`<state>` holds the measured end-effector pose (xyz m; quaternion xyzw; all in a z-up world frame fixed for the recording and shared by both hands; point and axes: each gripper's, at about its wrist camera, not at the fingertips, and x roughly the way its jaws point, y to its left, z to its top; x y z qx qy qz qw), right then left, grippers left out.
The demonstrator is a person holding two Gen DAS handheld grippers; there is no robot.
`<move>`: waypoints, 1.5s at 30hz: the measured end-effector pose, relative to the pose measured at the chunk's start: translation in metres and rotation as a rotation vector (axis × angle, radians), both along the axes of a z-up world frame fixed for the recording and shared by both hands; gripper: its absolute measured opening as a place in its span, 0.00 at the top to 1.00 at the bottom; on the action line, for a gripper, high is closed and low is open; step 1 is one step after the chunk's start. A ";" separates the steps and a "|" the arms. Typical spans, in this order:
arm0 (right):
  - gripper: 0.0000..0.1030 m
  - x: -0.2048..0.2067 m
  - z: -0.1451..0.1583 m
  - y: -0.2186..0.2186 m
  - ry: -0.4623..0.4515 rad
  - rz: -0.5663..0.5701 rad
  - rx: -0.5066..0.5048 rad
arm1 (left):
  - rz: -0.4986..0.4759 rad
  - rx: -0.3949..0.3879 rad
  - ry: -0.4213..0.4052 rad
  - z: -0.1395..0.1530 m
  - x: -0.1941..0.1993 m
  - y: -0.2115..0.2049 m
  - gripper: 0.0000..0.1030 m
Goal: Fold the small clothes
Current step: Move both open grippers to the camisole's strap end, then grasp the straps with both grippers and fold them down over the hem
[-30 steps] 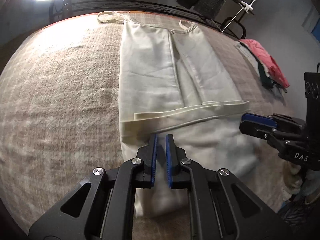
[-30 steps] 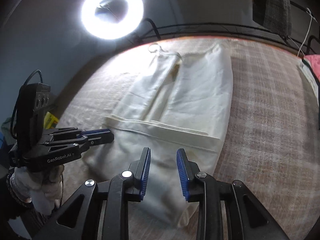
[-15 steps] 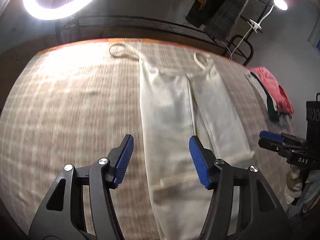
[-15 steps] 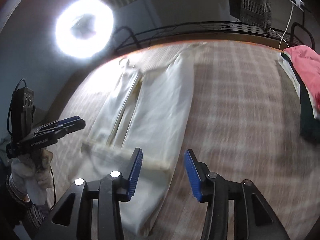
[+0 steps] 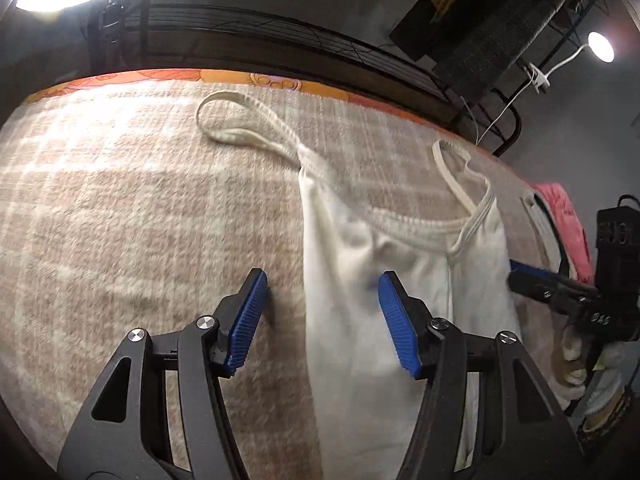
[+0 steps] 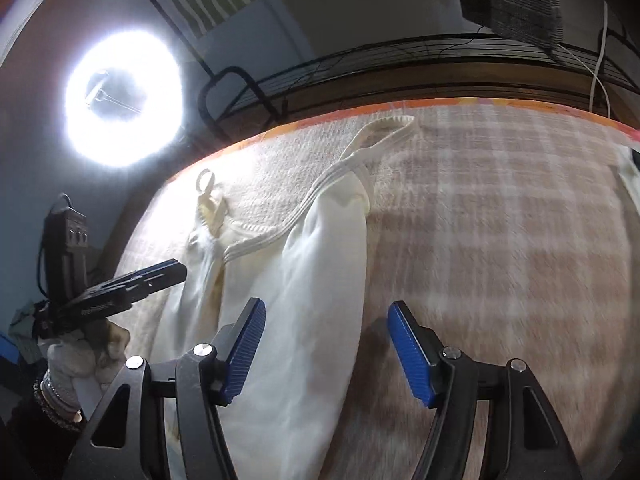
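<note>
A white strappy top [image 5: 360, 280] lies flat on the beige checked blanket [image 5: 120, 220], folded lengthwise into a narrow strip, straps toward the far edge. My left gripper [image 5: 322, 320] is open and empty, its jaws straddling the top's left edge just above the cloth. My right gripper [image 6: 326, 344] is open and empty, its jaws straddling the top's [image 6: 320, 280] right edge. Each gripper shows in the other's view: the right one [image 5: 536, 280] at the right, the left one [image 6: 160, 276] at the left.
A pile of folded clothes with a pink piece [image 5: 568, 224] lies at the blanket's right side. A ring light [image 6: 124, 96] and a black wire rack [image 6: 400, 60] stand beyond the far edge. The blanket [image 6: 500, 240] stretches bare to the right of the top.
Both grippers opened wide and moved forward along the top from its lower hem toward the strap end. The left gripper was shut a second ago.
</note>
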<state>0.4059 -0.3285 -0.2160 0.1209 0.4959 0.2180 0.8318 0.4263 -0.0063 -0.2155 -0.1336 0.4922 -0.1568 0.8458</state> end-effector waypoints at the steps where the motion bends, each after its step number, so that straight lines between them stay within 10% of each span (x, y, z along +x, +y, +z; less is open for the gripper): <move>1: 0.38 0.004 -0.002 0.003 -0.001 0.008 -0.002 | 0.004 -0.010 -0.005 0.000 0.002 -0.001 0.42; 4: 0.56 0.014 -0.003 0.010 -0.013 0.025 -0.013 | -0.010 0.024 -0.031 0.000 0.007 -0.010 0.53; 6: 0.71 0.019 -0.005 0.011 -0.004 0.033 -0.002 | -0.026 0.048 -0.038 -0.001 0.009 -0.016 0.86; 11: 0.92 0.023 -0.007 0.008 -0.010 0.025 -0.012 | 0.022 0.076 -0.077 0.002 0.005 -0.014 0.98; 19: 0.90 0.023 -0.011 -0.005 -0.008 0.009 -0.002 | 0.034 0.040 -0.033 -0.007 0.010 0.004 0.97; 24: 0.63 0.029 0.000 -0.011 -0.037 0.005 0.016 | 0.050 -0.012 -0.044 0.002 0.017 0.017 0.40; 32: 0.64 0.058 -0.007 -0.011 0.001 -0.022 0.078 | 0.009 0.019 -0.042 -0.001 0.043 0.002 0.41; 35: 0.71 0.065 -0.012 -0.003 0.011 -0.018 0.081 | 0.012 0.061 -0.038 -0.003 0.054 -0.008 0.92; 38: 0.94 0.069 -0.015 0.003 0.018 -0.016 0.085 | 0.045 0.006 -0.020 -0.004 0.061 -0.004 0.96; 45: 0.97 0.059 -0.002 -0.004 -0.021 -0.013 0.091 | 0.052 -0.067 -0.069 0.015 0.043 0.006 0.97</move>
